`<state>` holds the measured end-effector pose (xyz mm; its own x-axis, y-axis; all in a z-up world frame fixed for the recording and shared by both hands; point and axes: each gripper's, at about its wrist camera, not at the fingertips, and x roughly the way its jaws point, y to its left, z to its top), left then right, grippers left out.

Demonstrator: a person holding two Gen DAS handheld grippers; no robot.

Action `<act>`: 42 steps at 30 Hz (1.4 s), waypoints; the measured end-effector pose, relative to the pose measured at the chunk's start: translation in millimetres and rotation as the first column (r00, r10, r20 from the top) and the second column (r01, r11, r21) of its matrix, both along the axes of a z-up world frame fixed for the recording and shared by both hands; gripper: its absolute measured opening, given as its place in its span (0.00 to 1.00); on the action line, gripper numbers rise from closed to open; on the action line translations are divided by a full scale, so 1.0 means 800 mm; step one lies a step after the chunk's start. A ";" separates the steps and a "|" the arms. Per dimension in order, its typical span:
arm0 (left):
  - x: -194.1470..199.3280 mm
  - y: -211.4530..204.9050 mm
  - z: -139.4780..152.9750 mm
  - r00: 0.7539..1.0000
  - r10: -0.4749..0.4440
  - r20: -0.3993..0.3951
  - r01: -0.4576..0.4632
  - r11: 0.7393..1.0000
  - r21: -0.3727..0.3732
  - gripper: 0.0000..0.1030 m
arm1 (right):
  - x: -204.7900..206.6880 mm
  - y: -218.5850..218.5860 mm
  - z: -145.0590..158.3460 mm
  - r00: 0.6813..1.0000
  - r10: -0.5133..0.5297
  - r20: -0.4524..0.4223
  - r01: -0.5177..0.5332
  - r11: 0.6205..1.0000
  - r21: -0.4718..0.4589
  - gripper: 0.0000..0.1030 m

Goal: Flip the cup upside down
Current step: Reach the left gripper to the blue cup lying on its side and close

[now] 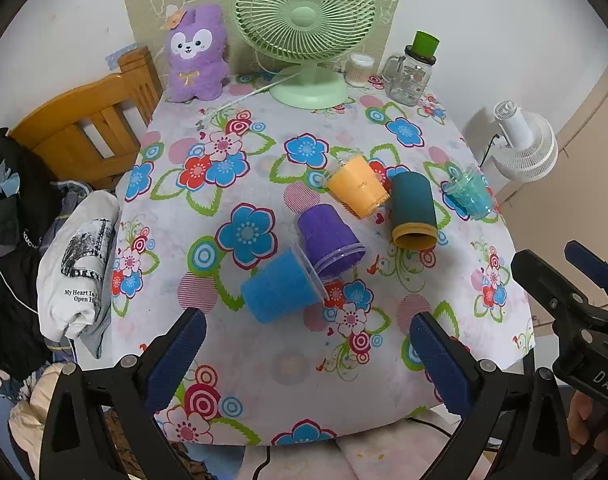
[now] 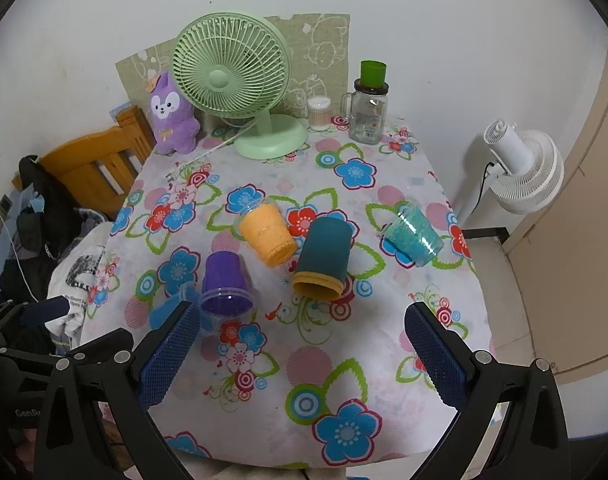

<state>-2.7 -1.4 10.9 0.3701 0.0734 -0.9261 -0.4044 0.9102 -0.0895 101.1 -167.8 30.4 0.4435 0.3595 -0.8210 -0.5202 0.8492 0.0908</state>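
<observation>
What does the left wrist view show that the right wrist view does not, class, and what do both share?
Only the left wrist view shows the whole blue plastic cup lying on its side, and the right gripper at its edge.

Only the right wrist view looks into the purple plastic cup's open mouth; its own finger covers most of the blue cup.

Both show the orange plastic cup, dark teal cup, turquoise cup and green desk fan on the floral tablecloth.

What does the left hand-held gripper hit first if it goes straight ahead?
Probably the blue cup, lying on its side just beyond the open left hand-held gripper, with the purple cup touching behind it. Depth is uncertain.
</observation>
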 end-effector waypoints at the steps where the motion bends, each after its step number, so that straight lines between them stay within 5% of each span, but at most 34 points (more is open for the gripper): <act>1: 0.002 0.002 -0.002 1.000 0.005 -0.003 -0.005 1.000 -0.003 1.00 | 0.003 0.001 -0.001 1.000 0.002 -0.002 -0.002 1.000 -0.001 1.00; 23: 0.024 0.052 -0.124 0.966 0.152 -0.210 -0.185 0.971 -0.152 1.00 | 0.055 0.068 -0.095 0.987 0.062 -0.151 -0.082 0.989 -0.126 1.00; 33: 0.048 0.057 -0.158 0.959 0.168 -0.230 -0.218 0.952 -0.213 1.00 | 0.077 0.091 -0.123 0.981 0.081 -0.179 -0.110 0.980 -0.163 1.00; 42: 0.048 0.065 -0.196 0.936 0.217 -0.277 -0.296 0.911 -0.287 0.94 | 0.083 0.120 -0.153 0.967 0.142 -0.211 -0.187 0.959 -0.213 1.00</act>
